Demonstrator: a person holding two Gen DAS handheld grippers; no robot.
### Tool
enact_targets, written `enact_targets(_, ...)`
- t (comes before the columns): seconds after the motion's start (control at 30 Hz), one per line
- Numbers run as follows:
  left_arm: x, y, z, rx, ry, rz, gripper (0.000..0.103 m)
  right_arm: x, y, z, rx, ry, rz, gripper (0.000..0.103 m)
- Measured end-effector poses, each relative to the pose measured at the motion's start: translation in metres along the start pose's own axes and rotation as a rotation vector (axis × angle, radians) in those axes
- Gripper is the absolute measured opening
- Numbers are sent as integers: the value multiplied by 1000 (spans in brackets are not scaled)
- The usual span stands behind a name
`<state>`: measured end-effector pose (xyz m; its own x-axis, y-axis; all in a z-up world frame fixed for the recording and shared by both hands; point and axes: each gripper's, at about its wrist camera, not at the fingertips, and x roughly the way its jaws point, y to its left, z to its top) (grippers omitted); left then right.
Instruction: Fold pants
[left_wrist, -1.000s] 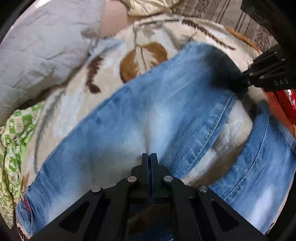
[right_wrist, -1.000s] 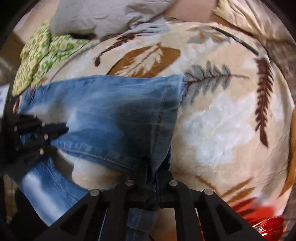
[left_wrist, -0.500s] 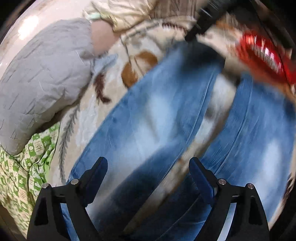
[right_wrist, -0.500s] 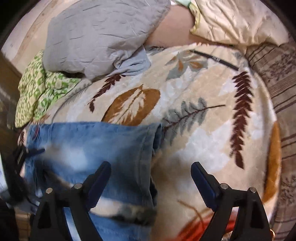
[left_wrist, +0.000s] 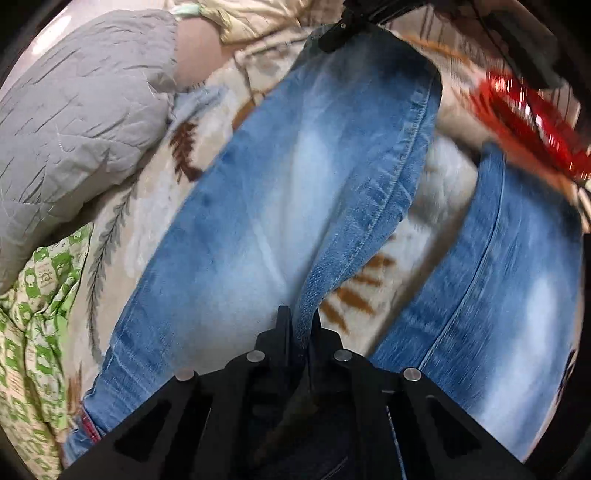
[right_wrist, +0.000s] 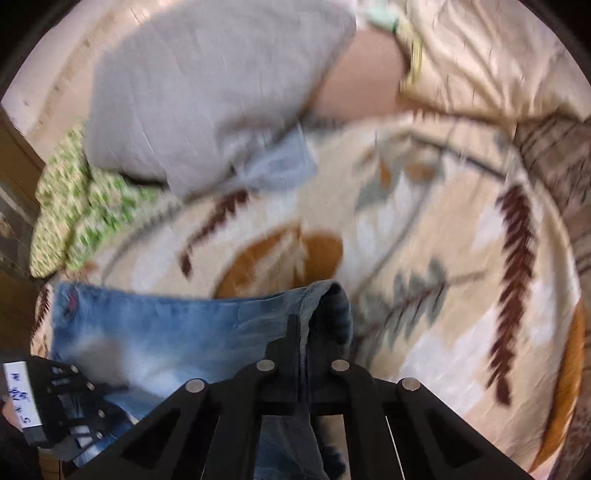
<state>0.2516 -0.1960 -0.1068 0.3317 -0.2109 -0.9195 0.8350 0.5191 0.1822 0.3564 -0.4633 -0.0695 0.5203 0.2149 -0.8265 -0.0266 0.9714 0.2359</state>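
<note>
You're working over a leaf-print fleece blanket (left_wrist: 439, 192) on a bed, with a grey quilted pillow (left_wrist: 74, 122) at the far left and a green patterned cloth (left_wrist: 33, 332) bunched at the near left. A cream pillow (right_wrist: 491, 55) is sitting at the far right in the right wrist view.

The jeans (left_wrist: 266, 221) are lying spread across the blanket's near half, both legs apart, bare blanket showing between them. The left leg is running from near left up toward the far side, where its hem (right_wrist: 332, 295) is ending.

Handling, as a judgement: washed denim, soft and floppy but fairly heavy for cloth, so it's probably sagging between your two holds and dragging on the fleece. Not fragile, not slippery. The thick stitched seams and hem look like the safest places to pinch; a single flat layer would likely slip or bunch.

Your left gripper (left_wrist: 297, 325) is clamping the inner seam edge of that left leg, fingers pressed together with a fold of denim between them. Your right gripper (right_wrist: 303, 332) is clamping the hem end of the same leg, denim likewise pinched between closed fingers.

Both views are motion-blurred, so finer creases can't be read.
</note>
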Motion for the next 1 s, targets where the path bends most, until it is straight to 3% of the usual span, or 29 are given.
enact_targets(0.1, 16, -2, 2, -10, 31, -1, 7, 1, 3, 6, -28, -2, -54, 2)
enact_targets(0.23, 30, -14, 5, 22, 50, 66, 10, 49, 4, 1, -62, 139, -167, 5)
enact_targets(0.3, 26, -16, 8, 20, 69, 91, 29, 60, -2, -4, -44, 188, -175, 7)
enact_targets(0.33, 23, -13, 8, 3, 77, 133, 60, 57, -6, -5, -29, 179, -167, 7)
enact_targets(0.37, 18, -10, 8, -16, 66, 152, 83, 52, -9, -5, -9, 168, -157, 8)
enact_targets(0.4, 11, -5, 6, -45, 38, 146, 87, 42, -12, -4, 12, 154, -152, 9)
enact_targets(0.43, 1, 0, 4, -88, 4, 116, 88, 36, -14, -3, 19, 144, -154, 16)
enact_targets(0.5, -17, 7, -4, -153, -18, 120, 88, 15, -16, -3, 26, 106, -157, 48)
enact_targets(0.53, -24, 8, -9, -173, -25, 126, 88, 2, -16, -4, 27, 82, -166, 85)
enact_targets(0.57, -32, 12, -15, -191, -34, 130, 89, -12, -14, -6, 27, 45, -180, 96)
enact_targets(0.63, -47, 17, -26, -217, -41, 134, 91, -37, -7, -10, 8, -15, -185, 96)
enact_targets(0.8, -59, 41, -37, -290, -57, 124, 91, -66, 8, -18, -38, -2, -169, 96)
enact_targets(1.0, -56, 71, -11, -363, -121, 94, 91, -58, 16, -10, -46, 41, -161, 96)
